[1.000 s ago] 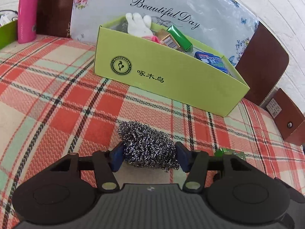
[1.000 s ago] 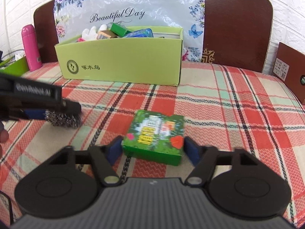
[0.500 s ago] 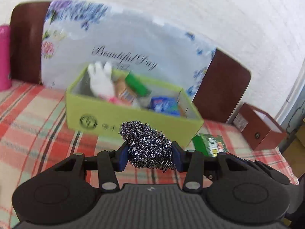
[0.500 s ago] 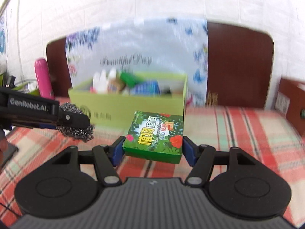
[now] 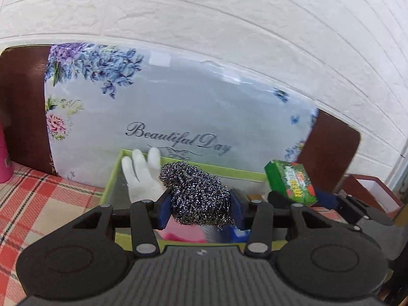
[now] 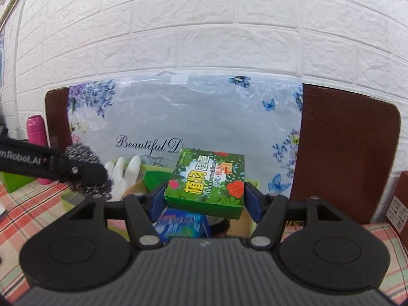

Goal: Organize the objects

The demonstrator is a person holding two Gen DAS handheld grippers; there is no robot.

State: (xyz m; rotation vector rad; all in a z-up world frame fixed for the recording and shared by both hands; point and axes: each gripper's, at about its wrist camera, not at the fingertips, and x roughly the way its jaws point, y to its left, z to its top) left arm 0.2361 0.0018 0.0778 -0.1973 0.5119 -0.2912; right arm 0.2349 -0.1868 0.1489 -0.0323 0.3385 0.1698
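Behind your two tools stand a floral "Beautiful Day" bag (image 5: 178, 107), a dark wooden board (image 6: 341, 153) and, far left, a pink bottle (image 6: 37, 132) on the plaid surface (image 5: 33, 199). Your left tool (image 5: 201, 207) clamps the steel wool scourer (image 5: 199, 196) and your right tool (image 6: 205, 200) clamps the green printed box (image 6: 207, 181), both raised over the lime-green bin (image 5: 112, 178). Most of the bin is hidden behind them; inside you can make out a white glove (image 5: 140, 176), a blue packet (image 6: 182, 225) and something pink, unclear.

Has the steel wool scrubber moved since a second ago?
Yes. The steel wool scrubber, clamped in the left gripper, has risen off the plaid tablecloth to above the green box.
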